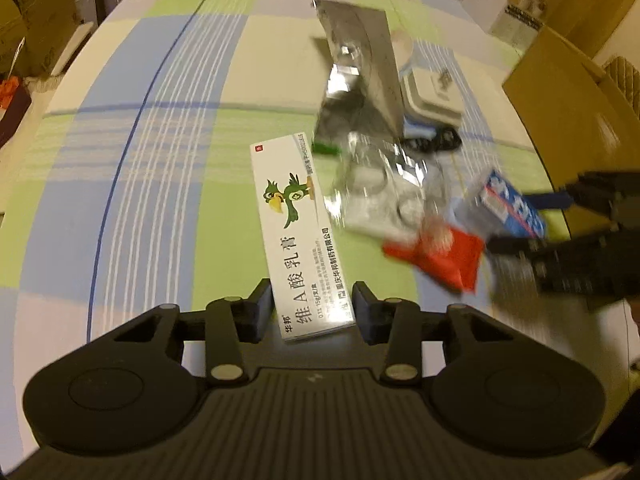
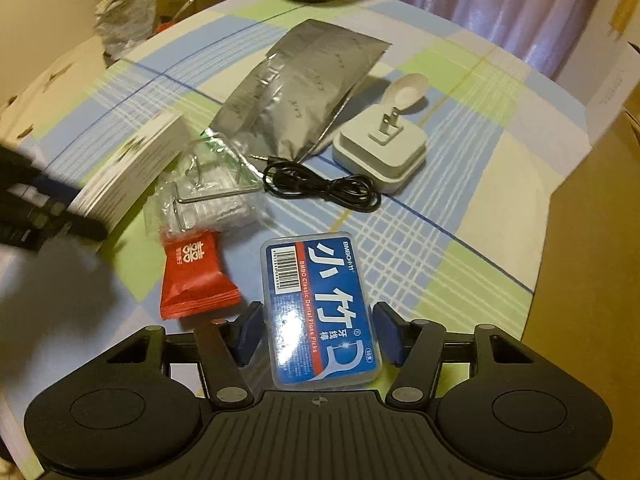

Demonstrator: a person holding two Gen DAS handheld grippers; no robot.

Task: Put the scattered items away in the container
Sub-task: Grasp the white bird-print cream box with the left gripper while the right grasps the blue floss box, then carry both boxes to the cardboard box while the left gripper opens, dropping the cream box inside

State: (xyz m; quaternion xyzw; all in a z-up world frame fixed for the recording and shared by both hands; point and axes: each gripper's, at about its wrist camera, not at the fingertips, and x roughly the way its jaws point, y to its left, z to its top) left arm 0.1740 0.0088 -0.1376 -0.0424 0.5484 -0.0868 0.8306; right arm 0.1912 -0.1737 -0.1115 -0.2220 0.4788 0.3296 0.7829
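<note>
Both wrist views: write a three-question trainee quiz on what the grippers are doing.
1. True or false: the left gripper has its fingers either side of the white ointment box.
2. What lies between the right gripper fingers? A) red sachet B) blue floss-pick case C) black cable
3. Fill in: the silver pouch lies beside the white ____.

Key: 1 true; 2 B; 3 plug adapter.

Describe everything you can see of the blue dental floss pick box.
The dental floss pick box is a flat, rounded clear plastic case with a blue label, white characters, a red stripe and a barcode. It lies between the right gripper fingers, which flank its sides without clearly clamping, beside a red packet on the checked tablecloth.
</note>
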